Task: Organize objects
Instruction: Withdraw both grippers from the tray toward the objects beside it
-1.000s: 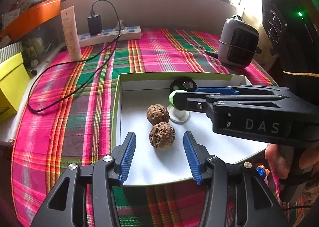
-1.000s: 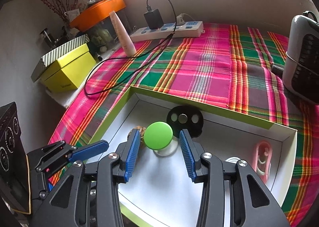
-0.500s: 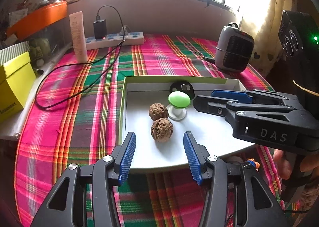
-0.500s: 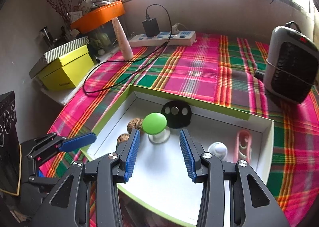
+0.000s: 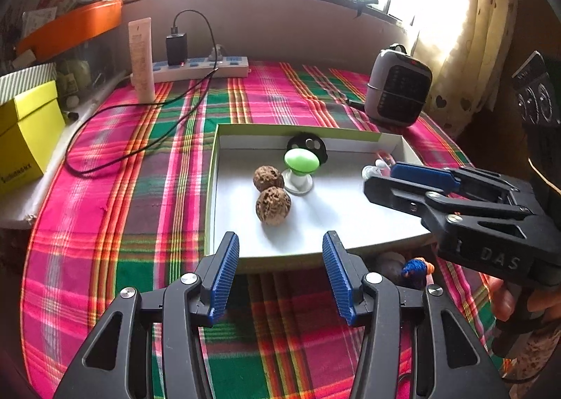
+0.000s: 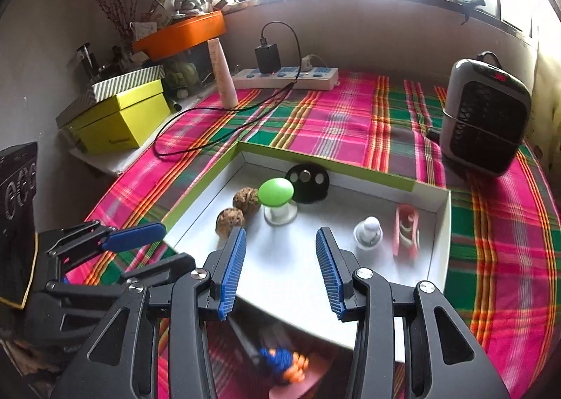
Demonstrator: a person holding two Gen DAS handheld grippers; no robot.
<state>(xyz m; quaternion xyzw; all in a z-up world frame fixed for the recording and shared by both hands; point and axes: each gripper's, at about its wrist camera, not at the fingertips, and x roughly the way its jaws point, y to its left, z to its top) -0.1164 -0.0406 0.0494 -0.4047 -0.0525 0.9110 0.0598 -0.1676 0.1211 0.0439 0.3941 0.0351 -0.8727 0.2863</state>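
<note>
Walnuts in the tray look light, hard, round, likely to roll; I would pinch across the middle. Both my grippers, left and right, are spread and empty.

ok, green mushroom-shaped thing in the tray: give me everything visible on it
The green mushroom-shaped piece has a glossy lime-green oval cap on a short white stem with a round white base, all plastic by the look. It stands upright on the floor of the white tray, near the far wall. A black disc with holes is close behind it and a walnut close beside it; contact with either cannot be told. Neither gripper touches it.
</note>
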